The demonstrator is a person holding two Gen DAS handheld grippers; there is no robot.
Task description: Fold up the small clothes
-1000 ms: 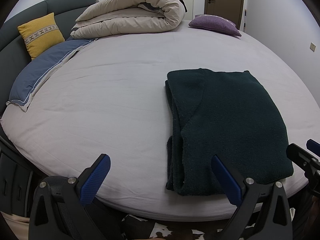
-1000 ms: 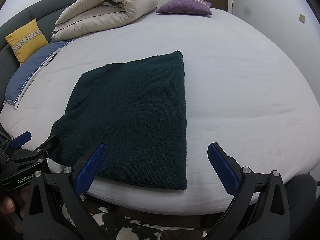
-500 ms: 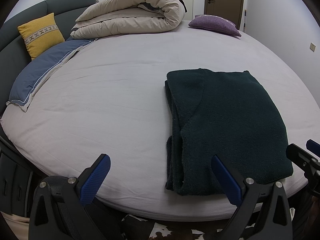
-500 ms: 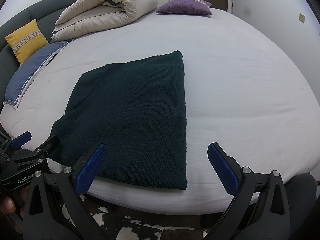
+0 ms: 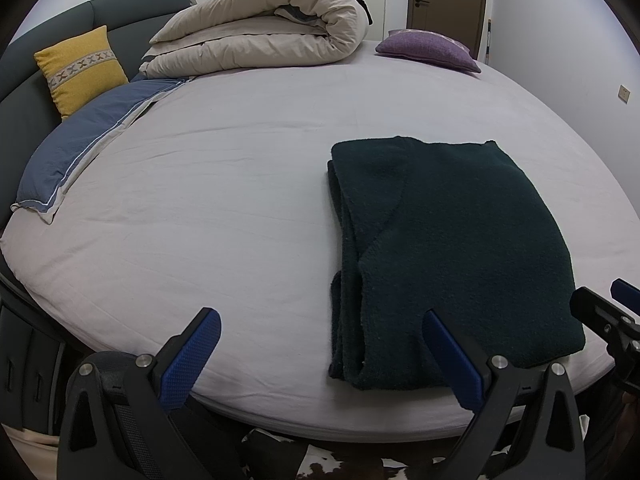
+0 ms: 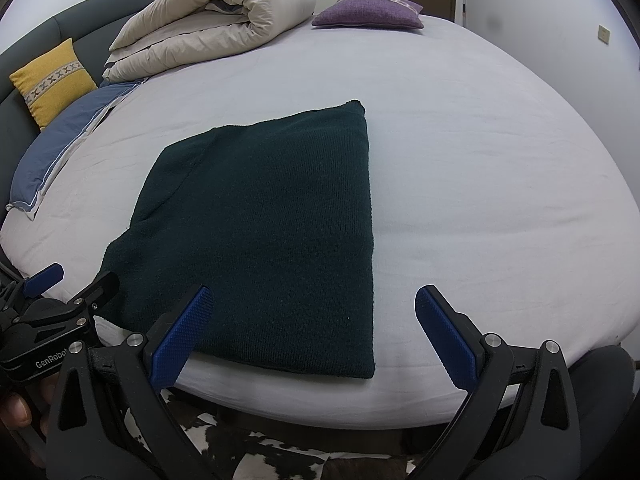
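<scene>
Sweater [image 6: 272, 216] near bed [image 6: 480, 160] edge

black claw [image 6: 310, 326] frames, blue textured pads [image 6: 180, 334], silver screws [image 6: 135, 339]

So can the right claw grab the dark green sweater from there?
Probably yes. The right claw is open at the near edge of the dark green sweater, and nothing lies between them on the bed.

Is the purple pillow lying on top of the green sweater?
No, the purple pillow sits far back on the bed, apart from the green sweater.
</scene>
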